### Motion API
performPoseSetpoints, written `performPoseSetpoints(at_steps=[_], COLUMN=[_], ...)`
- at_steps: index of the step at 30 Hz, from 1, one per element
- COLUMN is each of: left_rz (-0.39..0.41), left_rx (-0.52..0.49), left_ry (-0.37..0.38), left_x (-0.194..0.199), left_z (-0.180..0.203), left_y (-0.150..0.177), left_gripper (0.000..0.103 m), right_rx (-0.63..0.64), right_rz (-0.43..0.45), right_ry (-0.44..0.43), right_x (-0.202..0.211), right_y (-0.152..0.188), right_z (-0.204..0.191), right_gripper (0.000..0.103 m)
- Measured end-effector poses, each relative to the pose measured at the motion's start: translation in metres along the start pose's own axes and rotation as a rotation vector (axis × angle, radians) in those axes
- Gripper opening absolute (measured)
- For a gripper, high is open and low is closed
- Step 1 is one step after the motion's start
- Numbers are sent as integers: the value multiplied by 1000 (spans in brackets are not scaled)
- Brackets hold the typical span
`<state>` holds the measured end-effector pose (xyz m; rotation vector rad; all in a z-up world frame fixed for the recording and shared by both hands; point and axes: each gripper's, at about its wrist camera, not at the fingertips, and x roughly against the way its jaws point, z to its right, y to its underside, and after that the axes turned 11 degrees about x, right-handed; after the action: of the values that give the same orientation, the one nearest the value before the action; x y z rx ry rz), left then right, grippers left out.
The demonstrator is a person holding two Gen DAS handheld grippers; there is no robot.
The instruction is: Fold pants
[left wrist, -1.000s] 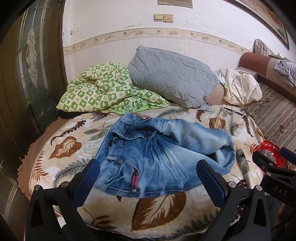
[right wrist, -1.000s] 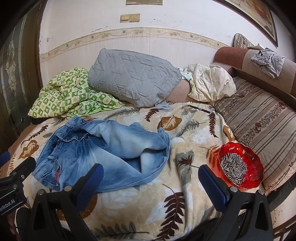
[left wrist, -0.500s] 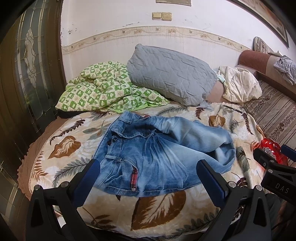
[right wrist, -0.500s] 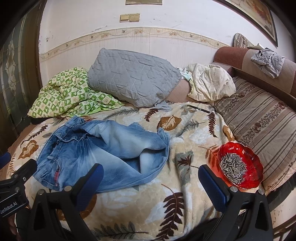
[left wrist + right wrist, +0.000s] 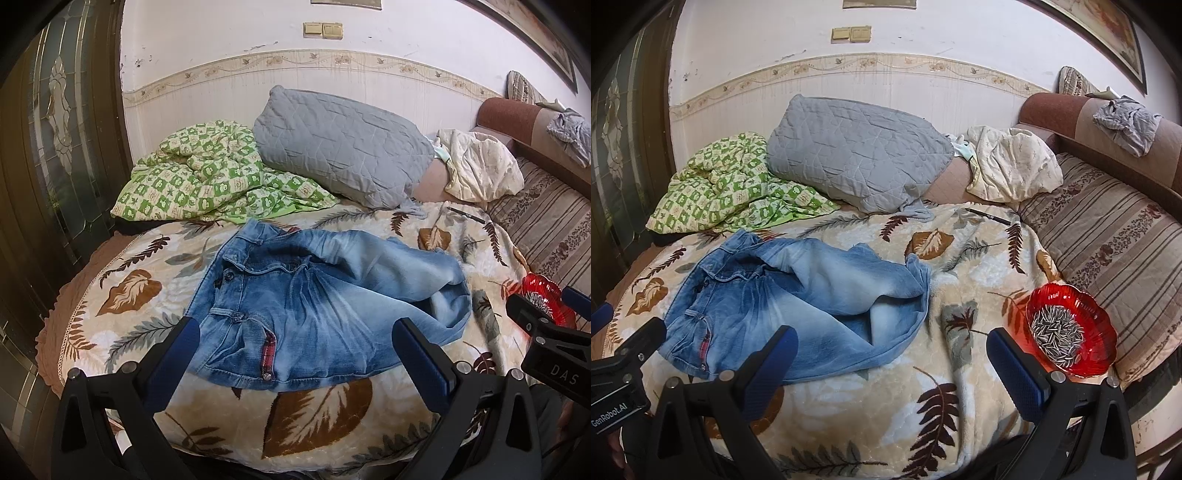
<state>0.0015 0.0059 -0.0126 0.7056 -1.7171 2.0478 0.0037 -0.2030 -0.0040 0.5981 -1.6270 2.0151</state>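
Faded blue jeans point(image 5: 314, 302) lie crumpled on a leaf-patterned blanket point(image 5: 317, 417), waistband to the left and legs doubled over toward the right point(image 5: 812, 302). My left gripper point(image 5: 295, 336) hovers wide open over the near edge of the jeans, holding nothing. My right gripper point(image 5: 890, 347) is open too, above the blanket point(image 5: 923, 417) just right of the jeans' lower hem. Each gripper shows at the edge of the other's view, the right gripper point(image 5: 546, 350) and the left gripper point(image 5: 617, 373).
A red bowl of sunflower seeds point(image 5: 1071, 332) sits on the blanket close to my right fingers. A grey pillow point(image 5: 340, 147), green checked quilt point(image 5: 207, 181) and cream cloth point(image 5: 1012, 166) line the wall. A pen point(image 5: 988, 216) lies behind. A striped cushion point(image 5: 1115, 236) borders the right.
The left wrist view has shifted slightly, the jeans sitting a little higher and nearer its fingers. The right view is almost unchanged. Both grippers stay open.
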Motion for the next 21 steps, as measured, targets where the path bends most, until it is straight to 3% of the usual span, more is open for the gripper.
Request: performPoseSetpoints(at_steps=[21], left_rz=[-3], left_rx=[-3], left_ry=[0], left_x=[-1], left_z=[-1], left_y=[2], left_gripper=[103], right_rx=[-1], right_rz=[-5], right_ry=[2], right_x=[-2], right_y=[4], right_z=[0], right_gripper=[103])
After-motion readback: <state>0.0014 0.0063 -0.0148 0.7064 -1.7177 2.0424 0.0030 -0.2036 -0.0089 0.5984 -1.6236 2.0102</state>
